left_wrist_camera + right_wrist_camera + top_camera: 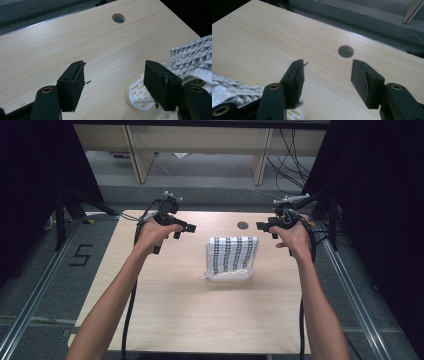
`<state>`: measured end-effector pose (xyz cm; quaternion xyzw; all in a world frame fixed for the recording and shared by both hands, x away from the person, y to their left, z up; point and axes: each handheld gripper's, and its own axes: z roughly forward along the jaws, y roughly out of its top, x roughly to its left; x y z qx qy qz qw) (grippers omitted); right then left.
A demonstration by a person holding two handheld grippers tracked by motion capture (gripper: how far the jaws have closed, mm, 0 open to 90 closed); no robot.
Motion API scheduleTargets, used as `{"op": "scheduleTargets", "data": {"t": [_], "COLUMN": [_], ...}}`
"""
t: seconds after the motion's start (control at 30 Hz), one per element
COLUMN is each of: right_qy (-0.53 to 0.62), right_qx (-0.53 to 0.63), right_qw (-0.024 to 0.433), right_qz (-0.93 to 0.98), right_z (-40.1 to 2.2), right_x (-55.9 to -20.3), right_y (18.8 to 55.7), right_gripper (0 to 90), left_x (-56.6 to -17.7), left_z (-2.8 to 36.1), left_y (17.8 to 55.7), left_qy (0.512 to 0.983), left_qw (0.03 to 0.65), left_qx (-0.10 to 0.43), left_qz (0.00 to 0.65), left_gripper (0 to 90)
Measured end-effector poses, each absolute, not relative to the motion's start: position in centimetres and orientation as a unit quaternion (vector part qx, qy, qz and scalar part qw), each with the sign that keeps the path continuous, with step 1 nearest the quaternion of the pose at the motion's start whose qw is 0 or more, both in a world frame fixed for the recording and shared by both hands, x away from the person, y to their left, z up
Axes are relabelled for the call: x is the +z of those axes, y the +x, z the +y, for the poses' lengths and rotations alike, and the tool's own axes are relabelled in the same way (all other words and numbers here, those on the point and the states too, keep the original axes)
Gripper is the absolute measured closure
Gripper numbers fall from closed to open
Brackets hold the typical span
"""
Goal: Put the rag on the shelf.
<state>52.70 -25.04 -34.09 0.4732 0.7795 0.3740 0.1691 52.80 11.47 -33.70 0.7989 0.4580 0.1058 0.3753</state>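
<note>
A black-and-white patterned cloth point(232, 252) lies draped over a white slotted basket point(230, 277) in the middle of the wooden table point(175, 310). My left gripper point(182, 227) hovers to the left of the cloth, and my right gripper point(265, 226) hovers to its right, both above the table. In the left gripper view the left gripper point(115, 72) is open with only tabletop between its jaws; the basket point(140, 96) and cloth point(192, 57) sit by its right jaw. In the right gripper view the right gripper point(327, 70) is open and holds nothing; the cloth point(232, 91) lies at the lower left.
A round cable hole point(243, 225) sits near the table's far edge, between the two grippers. Dark curtains and stands flank the table on both sides. Wooden furniture legs and cables stand on the floor beyond the far edge. A cable trails from each gripper along the forearms.
</note>
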Motion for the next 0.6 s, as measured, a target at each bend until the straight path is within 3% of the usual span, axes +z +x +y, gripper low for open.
{"op": "scheduleTargets", "data": {"t": [0.6], "right_qy": [0.466], "right_qx": [0.385], "right_qw": [0.178], "right_qz": [0.777], "right_z": [-26.2], "right_x": [-34.3], "right_y": [50.4], "right_gripper": [40.3], "left_x": [-34.1], "left_z": [12.2], "left_y": [50.4], "left_qy": [0.799], "left_qw": [0.393], "left_qx": [0.110], "left_qz": [0.441], "left_gripper": [30.6]}}
